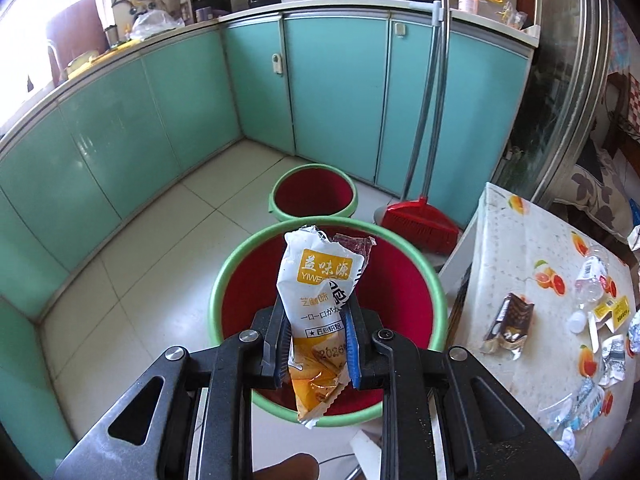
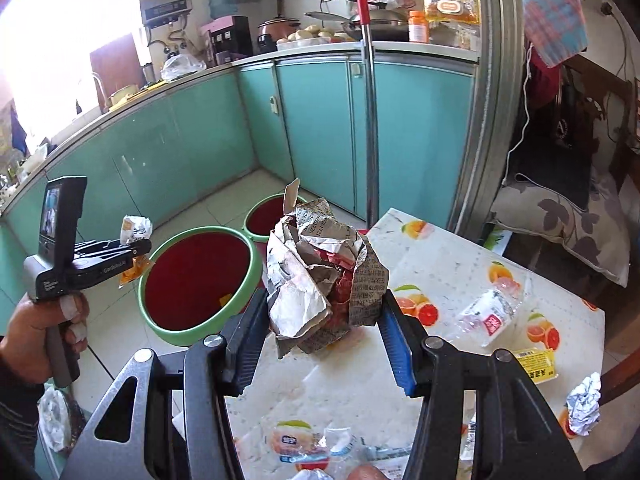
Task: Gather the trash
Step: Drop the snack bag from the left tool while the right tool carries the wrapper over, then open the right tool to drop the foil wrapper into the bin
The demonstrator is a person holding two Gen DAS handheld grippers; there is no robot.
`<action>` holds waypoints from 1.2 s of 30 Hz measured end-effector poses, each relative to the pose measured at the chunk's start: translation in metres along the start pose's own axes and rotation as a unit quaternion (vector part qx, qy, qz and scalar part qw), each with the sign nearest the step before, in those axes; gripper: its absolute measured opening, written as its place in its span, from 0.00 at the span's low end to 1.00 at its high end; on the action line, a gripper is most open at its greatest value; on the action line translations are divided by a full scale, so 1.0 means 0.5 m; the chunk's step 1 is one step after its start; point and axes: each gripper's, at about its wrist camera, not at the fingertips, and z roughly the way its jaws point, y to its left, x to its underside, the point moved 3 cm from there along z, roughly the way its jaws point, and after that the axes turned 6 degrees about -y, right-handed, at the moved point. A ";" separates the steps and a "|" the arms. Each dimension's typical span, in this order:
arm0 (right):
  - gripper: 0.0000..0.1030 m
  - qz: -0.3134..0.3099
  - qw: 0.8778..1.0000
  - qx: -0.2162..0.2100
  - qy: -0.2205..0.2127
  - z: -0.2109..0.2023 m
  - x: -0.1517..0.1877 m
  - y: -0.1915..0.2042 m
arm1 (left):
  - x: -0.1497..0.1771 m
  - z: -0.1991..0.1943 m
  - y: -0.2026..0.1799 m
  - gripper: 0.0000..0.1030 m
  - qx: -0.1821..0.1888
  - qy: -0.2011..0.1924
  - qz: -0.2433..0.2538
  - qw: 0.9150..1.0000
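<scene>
My left gripper [image 1: 316,320] is shut on a white and orange snack wrapper [image 1: 320,280], held above the near red bin with a green rim [image 1: 230,264]. From the right wrist view the left gripper [image 2: 132,246] with the wrapper [image 2: 137,229] hangs just left of that bin [image 2: 160,326]. My right gripper [image 2: 324,312] is shut on a crumpled wad of printed paper and red wrapping [image 2: 324,268], over the table's left edge beside the bin. A second red bin [image 1: 314,192] stands behind the first.
The table with a fruit-print cloth [image 2: 460,264] carries a crushed plastic bottle [image 2: 490,312], a foil ball [image 2: 584,404], a yellow pack [image 2: 534,366] and a brown carton [image 1: 508,326]. A red broom [image 1: 420,220] leans on the teal cabinets [image 1: 336,80]. A person's hand [image 2: 24,344] grips the left tool.
</scene>
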 end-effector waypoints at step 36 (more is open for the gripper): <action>0.70 -0.108 0.987 -0.098 0.074 0.386 -0.019 0.401 | 0.063 -0.066 0.286 0.88 -0.083 -0.036 -0.120 0.989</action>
